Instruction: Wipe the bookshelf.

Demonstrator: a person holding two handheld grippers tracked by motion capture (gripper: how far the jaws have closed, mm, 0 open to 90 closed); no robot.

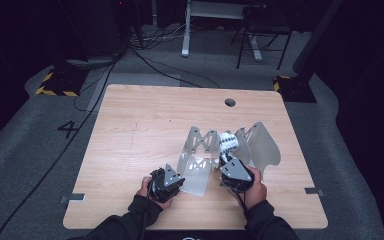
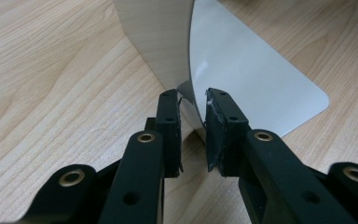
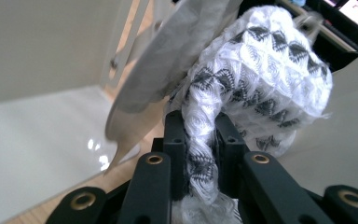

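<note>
Low in the high view, right of centre, the right gripper [image 1: 228, 161] has its jaws clamped on a white-and-black patterned cloth [image 1: 227, 142], which rises among the upright panels of a folding metal rack [image 1: 260, 142] on the wooden table [image 1: 140, 125]. At lower centre, the left gripper [image 2: 193, 109] clamps the rack's thin plate edge between its jaws.

Overhead camera is looking down across my worktop [image 1: 130, 130]; both claw cameras are peering close along my jaws, sharing the metal rack [image 1: 200, 160].
</note>
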